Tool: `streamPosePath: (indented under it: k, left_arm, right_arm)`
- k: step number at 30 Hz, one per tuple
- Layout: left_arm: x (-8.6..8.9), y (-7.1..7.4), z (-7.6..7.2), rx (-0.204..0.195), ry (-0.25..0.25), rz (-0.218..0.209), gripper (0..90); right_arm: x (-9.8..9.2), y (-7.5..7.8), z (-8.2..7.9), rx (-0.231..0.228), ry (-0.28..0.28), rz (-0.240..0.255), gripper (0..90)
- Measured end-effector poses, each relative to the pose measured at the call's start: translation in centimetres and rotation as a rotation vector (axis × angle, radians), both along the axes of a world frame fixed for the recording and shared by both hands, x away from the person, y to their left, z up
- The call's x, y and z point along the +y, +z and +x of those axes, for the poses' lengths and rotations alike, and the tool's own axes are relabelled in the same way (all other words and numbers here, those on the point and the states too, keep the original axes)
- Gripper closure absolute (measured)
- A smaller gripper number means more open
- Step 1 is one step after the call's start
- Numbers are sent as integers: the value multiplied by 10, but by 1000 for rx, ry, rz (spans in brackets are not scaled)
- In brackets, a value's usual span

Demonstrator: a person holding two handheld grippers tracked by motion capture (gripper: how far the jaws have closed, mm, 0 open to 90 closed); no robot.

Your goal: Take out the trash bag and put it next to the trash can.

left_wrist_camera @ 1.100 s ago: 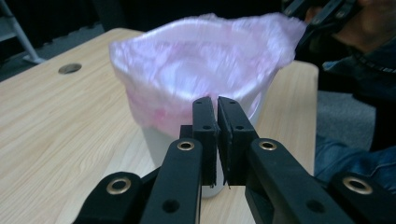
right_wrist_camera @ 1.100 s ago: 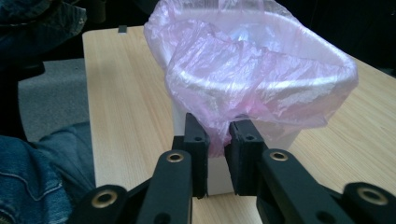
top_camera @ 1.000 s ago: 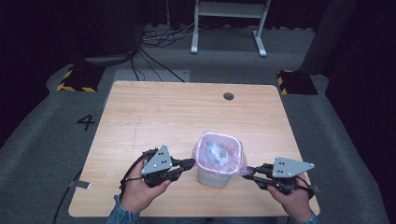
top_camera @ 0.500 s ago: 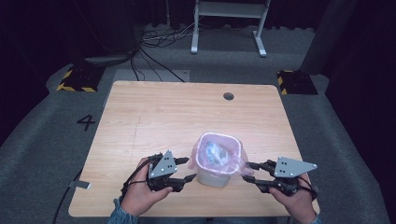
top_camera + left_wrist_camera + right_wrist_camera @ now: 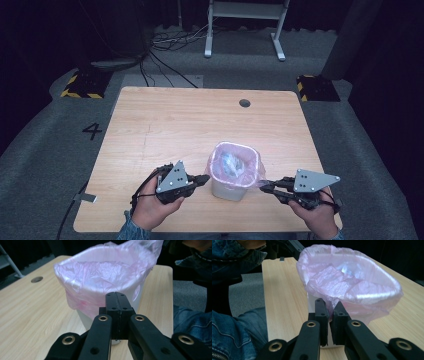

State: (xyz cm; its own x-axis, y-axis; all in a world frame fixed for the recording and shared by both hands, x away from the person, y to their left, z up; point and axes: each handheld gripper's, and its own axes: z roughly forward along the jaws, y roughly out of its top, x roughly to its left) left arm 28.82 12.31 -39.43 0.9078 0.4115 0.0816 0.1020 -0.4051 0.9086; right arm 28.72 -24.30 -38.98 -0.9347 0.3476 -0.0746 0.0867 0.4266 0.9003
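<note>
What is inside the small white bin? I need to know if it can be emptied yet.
A pink bag lines the white bin, folded over its rim. Inside lies crumpled pale plastic; anything beneath it is covered.

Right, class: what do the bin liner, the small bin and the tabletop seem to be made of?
Bin liner: thin pink plastic film, translucent, crinkled, faintly glossy.
Small bin: probably moulded white plastic; smooth, plain wall.
Tabletop: light wood or wood-look laminate; grain lines show, matt finish. Which of the two cannot be told.
</note>
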Motion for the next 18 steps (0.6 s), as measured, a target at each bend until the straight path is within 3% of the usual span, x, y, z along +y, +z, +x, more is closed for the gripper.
streamPosePath:
  k: [10,15,18]
  left_arm:
    - [-1,17,13,-47,22,-93,895]
    - [0,14,30,-29,71,-122,896]
    - [-1,8,41,-10,104,-110,896]
  right_arm:
    - [5,11,14,-24,-24,84,848]
    - [6,14,23,-20,-82,90,852]
    - [5,14,29,-14,-126,83,853]
